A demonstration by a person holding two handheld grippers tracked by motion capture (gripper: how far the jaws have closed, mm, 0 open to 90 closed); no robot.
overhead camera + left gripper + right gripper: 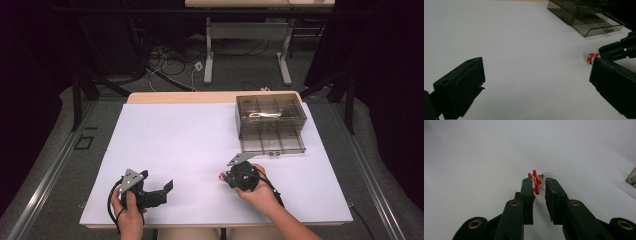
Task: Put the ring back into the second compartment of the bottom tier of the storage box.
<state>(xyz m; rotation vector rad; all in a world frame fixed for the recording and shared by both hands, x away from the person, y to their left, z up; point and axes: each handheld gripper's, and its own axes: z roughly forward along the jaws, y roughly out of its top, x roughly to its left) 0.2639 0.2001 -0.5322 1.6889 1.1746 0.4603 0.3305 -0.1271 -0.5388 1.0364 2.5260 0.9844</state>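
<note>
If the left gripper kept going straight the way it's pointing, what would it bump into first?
Probably nothing for a while. The left gripper has its fingers wide open over bare white table. Straight ahead looks free to the table's far edge. The clear drawer box and the small red toy sit off to its right.

A: What stands beyond the white-topped table [165, 135]?

B: A second table at the far edge, on a white metal frame [248, 37] with two feet on the grey carpet [60, 165].

A: And under it?

B: Loose cables [167, 62] and a white plug lying on the floor.

A: The sides?

B: Black curtains [385, 60] hang left and right, with black stand legs [76, 95] in front. The light is even, falling from above.
</note>
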